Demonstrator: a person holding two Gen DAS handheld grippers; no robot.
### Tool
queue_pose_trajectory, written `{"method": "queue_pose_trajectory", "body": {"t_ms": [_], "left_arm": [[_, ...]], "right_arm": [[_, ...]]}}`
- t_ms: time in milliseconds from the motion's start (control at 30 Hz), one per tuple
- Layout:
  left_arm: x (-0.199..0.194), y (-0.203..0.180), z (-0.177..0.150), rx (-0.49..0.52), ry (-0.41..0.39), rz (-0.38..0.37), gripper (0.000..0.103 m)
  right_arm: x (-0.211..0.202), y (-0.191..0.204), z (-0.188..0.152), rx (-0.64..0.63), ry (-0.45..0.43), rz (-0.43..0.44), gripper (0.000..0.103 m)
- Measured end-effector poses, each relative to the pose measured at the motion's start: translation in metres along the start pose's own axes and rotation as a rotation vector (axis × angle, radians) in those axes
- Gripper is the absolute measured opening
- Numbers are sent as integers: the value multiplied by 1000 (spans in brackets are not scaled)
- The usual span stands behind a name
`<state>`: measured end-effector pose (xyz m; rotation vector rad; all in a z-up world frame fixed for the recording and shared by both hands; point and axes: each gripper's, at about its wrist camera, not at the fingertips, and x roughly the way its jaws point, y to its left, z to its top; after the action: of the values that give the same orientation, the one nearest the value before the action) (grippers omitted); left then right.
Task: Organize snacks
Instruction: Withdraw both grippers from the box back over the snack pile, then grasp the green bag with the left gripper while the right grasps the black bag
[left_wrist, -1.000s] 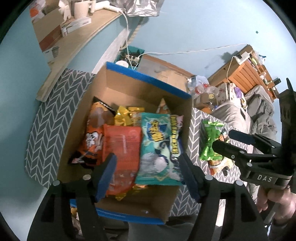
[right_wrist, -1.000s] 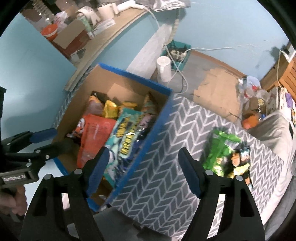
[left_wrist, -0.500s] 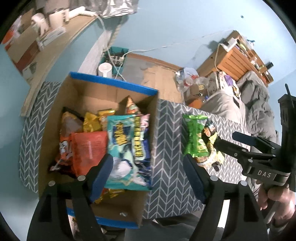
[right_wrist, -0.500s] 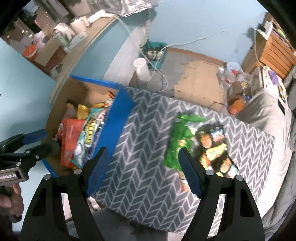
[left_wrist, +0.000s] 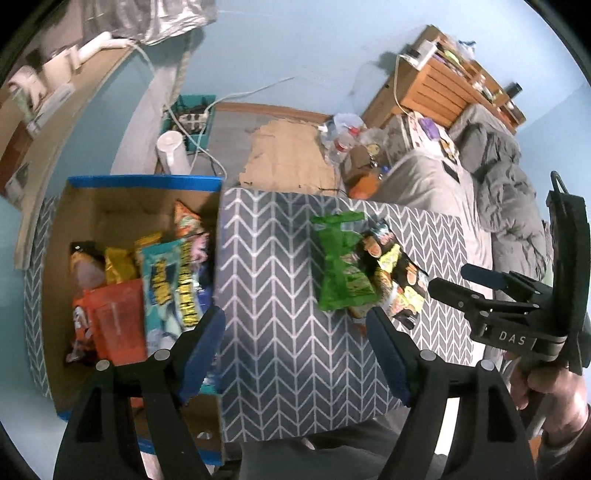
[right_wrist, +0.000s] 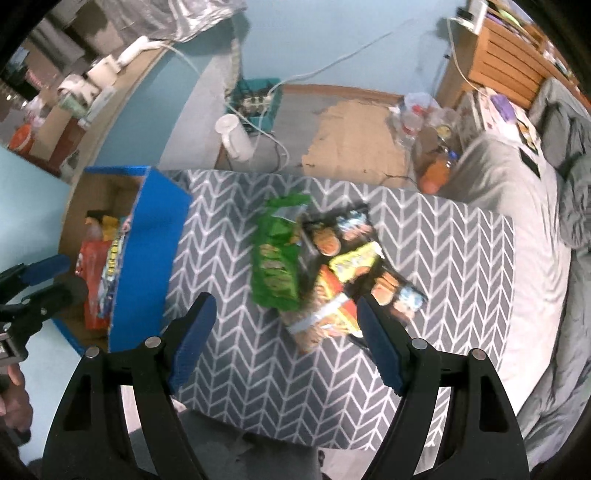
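A cardboard box (left_wrist: 110, 199) with blue sides (right_wrist: 147, 258) stands at the table's left end and holds several snack bags, among them a teal bag (left_wrist: 166, 284) and an orange bag (left_wrist: 114, 317). On the grey chevron tablecloth (right_wrist: 240, 350) lie a green bag (right_wrist: 275, 254), a black monkey-print bag (right_wrist: 343, 236) and an orange-striped bag (right_wrist: 325, 314). The green bag also shows in the left wrist view (left_wrist: 340, 266). My left gripper (left_wrist: 295, 350) is open and empty above the cloth beside the box. My right gripper (right_wrist: 284, 332) is open and empty above the loose bags.
The table's front edge (right_wrist: 258, 435) is close below the grippers. A grey bed (right_wrist: 535, 258) lies along the right. On the floor behind are a white cylinder (right_wrist: 234, 138), a teal crate with a power strip (right_wrist: 255, 99), flat cardboard (right_wrist: 351, 136) and a wooden shelf (left_wrist: 443, 77).
Both grippers have swung right, from over the box toward the loose bags on the cloth. Both stayed open and empty. The snacks have not moved.
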<state>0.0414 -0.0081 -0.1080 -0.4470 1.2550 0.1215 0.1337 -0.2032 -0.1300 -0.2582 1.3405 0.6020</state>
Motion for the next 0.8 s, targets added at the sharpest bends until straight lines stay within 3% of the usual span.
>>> {"method": "queue_pose_trajectory", "body": {"t_ms": [500,800], "left_arm": [[52,-47,20,68,104,-45,81],[99,-54,32,63,156,-42,82]], "right_arm": [[22,-73,-15,140,61,-35,79],[71,-128,-28,366,140,15,79]]}}
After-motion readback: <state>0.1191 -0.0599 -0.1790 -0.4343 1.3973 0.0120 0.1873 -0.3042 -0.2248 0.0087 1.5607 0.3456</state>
